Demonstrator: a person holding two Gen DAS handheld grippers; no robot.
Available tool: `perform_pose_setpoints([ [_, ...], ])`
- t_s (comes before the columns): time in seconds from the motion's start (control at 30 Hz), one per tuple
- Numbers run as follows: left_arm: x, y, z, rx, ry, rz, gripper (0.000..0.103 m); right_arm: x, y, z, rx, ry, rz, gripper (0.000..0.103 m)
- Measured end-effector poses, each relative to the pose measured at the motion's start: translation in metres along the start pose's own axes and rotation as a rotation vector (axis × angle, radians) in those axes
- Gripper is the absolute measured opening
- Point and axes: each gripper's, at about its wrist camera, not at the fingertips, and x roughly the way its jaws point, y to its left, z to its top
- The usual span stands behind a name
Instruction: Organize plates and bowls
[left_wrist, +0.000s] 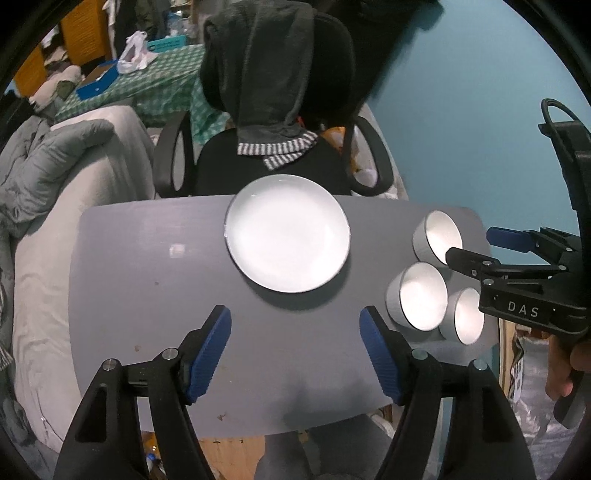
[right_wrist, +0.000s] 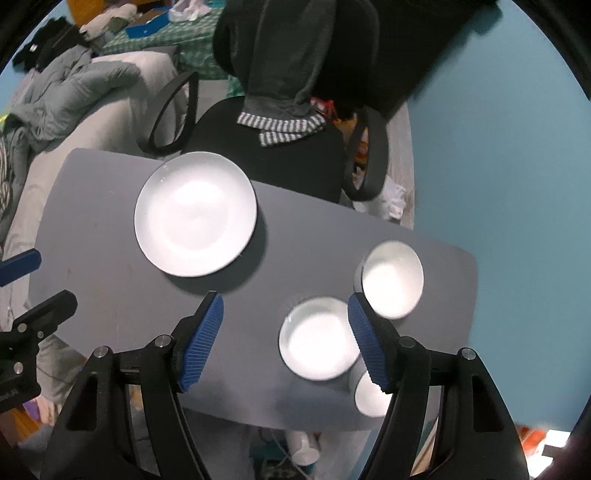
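Observation:
A white plate (left_wrist: 287, 233) (right_wrist: 195, 214) lies at the far middle of the grey table (left_wrist: 147, 266) (right_wrist: 110, 266). Three white bowls stand at the table's right end: a far bowl (left_wrist: 439, 237) (right_wrist: 392, 279), a middle bowl (left_wrist: 421, 295) (right_wrist: 317, 338), and a near bowl (left_wrist: 466, 315) (right_wrist: 369, 398). My left gripper (left_wrist: 295, 350) is open and empty, above the table short of the plate. My right gripper (right_wrist: 284, 339) (left_wrist: 476, 247) is open and empty, hovering above the bowls; its right finger hides part of the near bowl.
A black office chair (left_wrist: 273, 110) (right_wrist: 280, 92) draped with a dark towel stands just beyond the table's far edge. A bed with grey bedding (left_wrist: 55, 166) lies to the left. A teal wall (left_wrist: 461, 110) is at the right.

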Motion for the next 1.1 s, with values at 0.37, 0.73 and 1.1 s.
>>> perform_pose_setpoints([
  [0.37,0.012,-0.028,-0.008,0.063,0.02,-0.02,0.076,0.01,-0.041,-0.037,0.141,0.049,0.009,0.07],
  [0.73,0.042,-0.063,-0.001,0.109,0.091,-0.048,0.076,0.041,-0.092,-0.058,0.246,0.079,0.065,0.07],
  [1.1,0.106,-0.106,0.003,0.123,0.184,-0.034,0.076,0.093,-0.125,-0.058,0.219,0.116,0.123,0.07],
])
